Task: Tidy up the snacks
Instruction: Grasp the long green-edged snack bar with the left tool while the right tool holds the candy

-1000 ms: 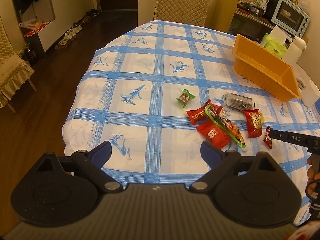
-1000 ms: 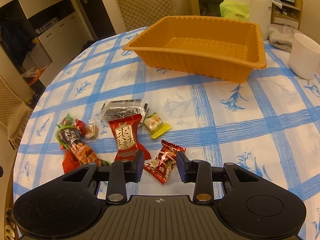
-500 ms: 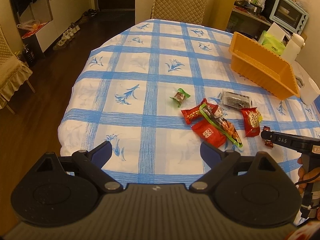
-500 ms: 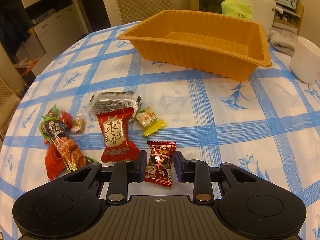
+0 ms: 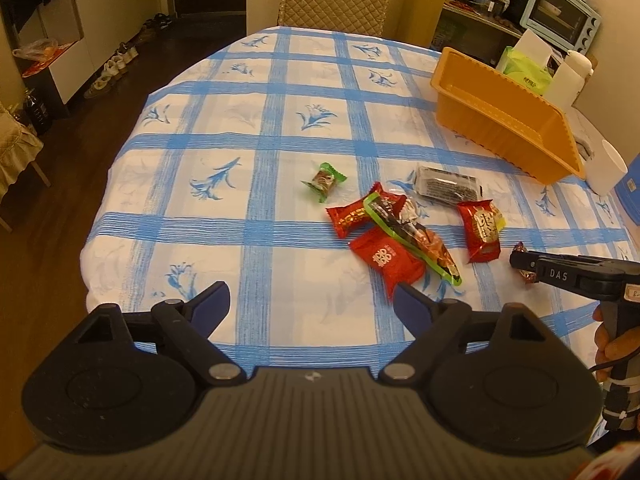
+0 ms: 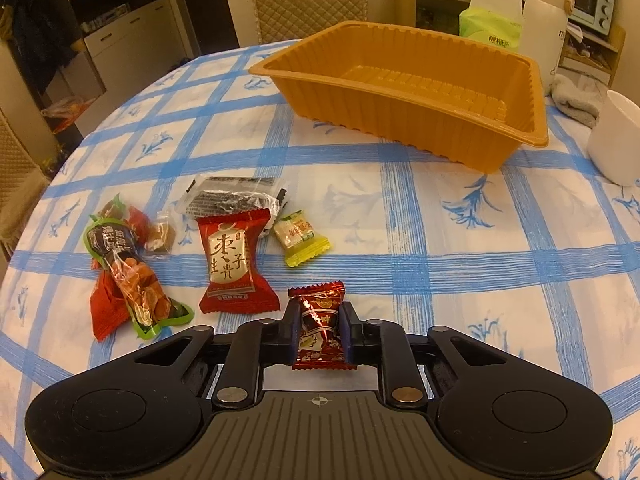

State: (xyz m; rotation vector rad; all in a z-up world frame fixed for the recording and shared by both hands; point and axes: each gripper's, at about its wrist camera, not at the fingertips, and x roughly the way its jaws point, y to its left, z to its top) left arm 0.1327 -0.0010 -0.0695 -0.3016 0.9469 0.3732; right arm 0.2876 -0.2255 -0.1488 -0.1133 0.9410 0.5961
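Clamping a dark red candy (image 6: pixel 321 330) at lower centre, right gripper (image 6: pixel 320 334) pads press both sides. Left gripper (image 5: pixel 311 303) wide, jaws closing on nothing; orange tray (image 6: pixel 472 148) upper right.

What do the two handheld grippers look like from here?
Both are matte black: ribbed body, two round discs, silver pivot screws. The left gripper has dark blue finger pads. The right gripper carries white "DAS" lettering, a small label and a thin black cable by the hand.
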